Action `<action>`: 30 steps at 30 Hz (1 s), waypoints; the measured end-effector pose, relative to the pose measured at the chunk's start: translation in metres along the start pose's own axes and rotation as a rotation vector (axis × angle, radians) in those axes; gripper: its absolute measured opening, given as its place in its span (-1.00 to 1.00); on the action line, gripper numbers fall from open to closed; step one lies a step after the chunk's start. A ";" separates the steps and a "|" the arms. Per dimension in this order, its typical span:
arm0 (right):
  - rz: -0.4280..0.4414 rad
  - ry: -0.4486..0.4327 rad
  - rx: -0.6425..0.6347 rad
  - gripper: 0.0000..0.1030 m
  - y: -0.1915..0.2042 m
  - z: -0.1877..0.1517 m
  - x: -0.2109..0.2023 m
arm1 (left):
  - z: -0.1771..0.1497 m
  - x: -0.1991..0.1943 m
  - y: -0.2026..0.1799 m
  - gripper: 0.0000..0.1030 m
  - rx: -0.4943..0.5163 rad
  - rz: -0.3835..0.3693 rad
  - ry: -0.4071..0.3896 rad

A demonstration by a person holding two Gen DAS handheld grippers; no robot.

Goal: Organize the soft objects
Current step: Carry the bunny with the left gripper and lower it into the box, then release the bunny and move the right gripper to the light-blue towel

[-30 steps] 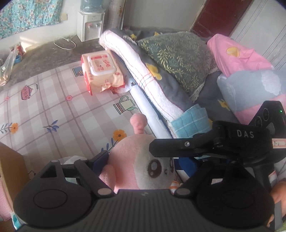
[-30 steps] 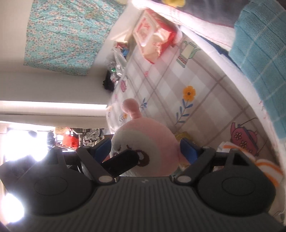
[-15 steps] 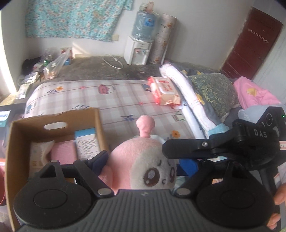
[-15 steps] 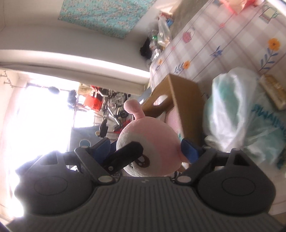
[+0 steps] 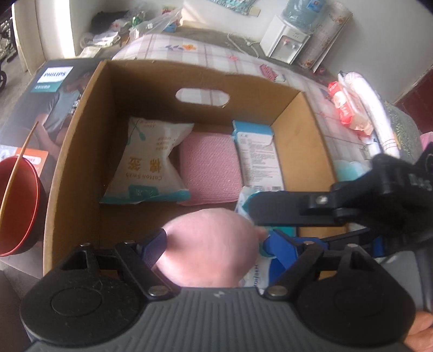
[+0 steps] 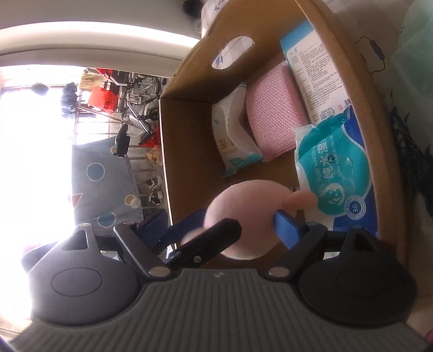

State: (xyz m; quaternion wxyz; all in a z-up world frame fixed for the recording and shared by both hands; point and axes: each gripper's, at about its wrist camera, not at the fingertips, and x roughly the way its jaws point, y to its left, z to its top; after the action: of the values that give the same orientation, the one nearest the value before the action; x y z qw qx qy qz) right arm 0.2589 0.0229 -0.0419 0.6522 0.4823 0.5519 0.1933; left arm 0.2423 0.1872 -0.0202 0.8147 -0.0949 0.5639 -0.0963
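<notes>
Your left gripper [image 5: 213, 241] and right gripper [image 6: 238, 224] both clamp the round pink plush toy [image 5: 208, 257], right jaws just narrowed, above the open brown cardboard box [image 5: 81, 113].

A red bowl [image 5: 16, 205] w/ a thin stick leaning in it sits at left, beside a dark Philips box [image 5: 51, 89]. Farther back: a white water dispenser [image 5: 284, 43] by the wall, plastic bags [image 5: 151, 24] on the floor. Bikes [image 6: 135, 108] stand outside the window.
</notes>
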 end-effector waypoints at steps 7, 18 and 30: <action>0.010 -0.063 -0.110 0.56 0.012 -0.002 -0.026 | 0.004 0.015 0.018 0.61 -0.039 0.016 0.010; 0.123 -0.202 -0.259 0.59 -0.007 -0.058 -0.118 | -0.019 0.002 0.007 0.62 0.039 0.066 0.047; 0.060 -0.475 -0.168 0.60 -0.125 -0.139 -0.192 | -0.034 -0.017 -0.014 0.63 -0.009 -0.006 -0.041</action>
State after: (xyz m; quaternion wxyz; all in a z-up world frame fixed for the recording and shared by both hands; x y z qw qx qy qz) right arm 0.0375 -0.1278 -0.0343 0.7955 0.4744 0.3506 0.1388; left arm 0.2039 0.1764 -0.0127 0.8253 -0.1022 0.5472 -0.0945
